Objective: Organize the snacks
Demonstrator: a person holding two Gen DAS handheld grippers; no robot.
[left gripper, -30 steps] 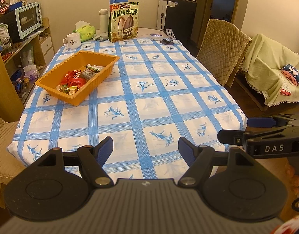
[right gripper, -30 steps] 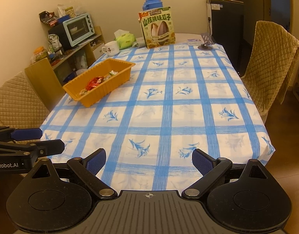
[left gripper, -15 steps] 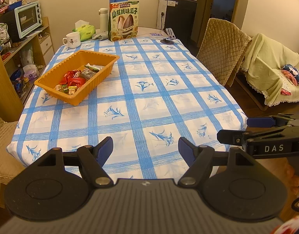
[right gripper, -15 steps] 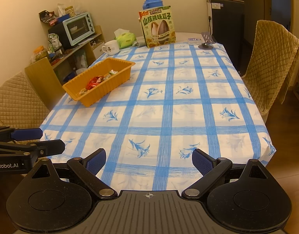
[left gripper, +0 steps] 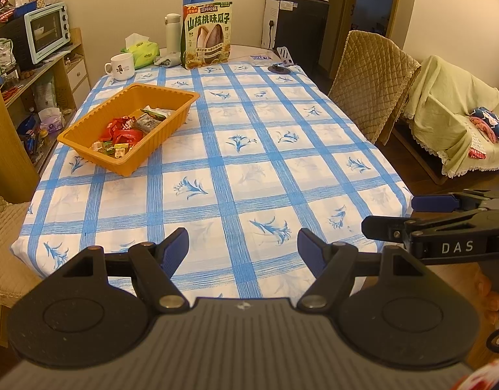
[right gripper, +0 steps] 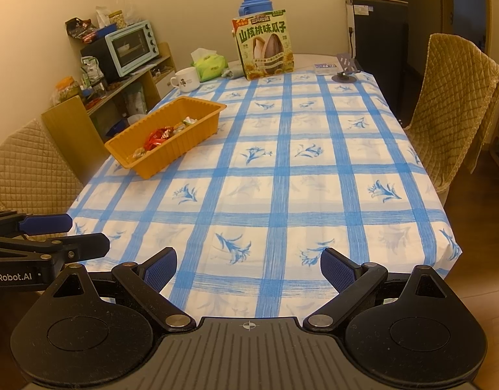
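Left cam: left gripper (left gripper: 243, 247) hangs at the near edge of the table (left gripper: 249, 169), fingers spread wide, holding nothing. The orange tray (left gripper: 87, 148) with the snacks (left gripper: 122, 133) sits well ahead on the left side, and the right gripper (left gripper: 412, 214) pokes in from the right.

Right cam: right gripper (right gripper: 248, 268) is spread and empty too. Tray (right gripper: 171, 154) is far off to the left, a seed bag (right gripper: 264, 48) standing at the far end
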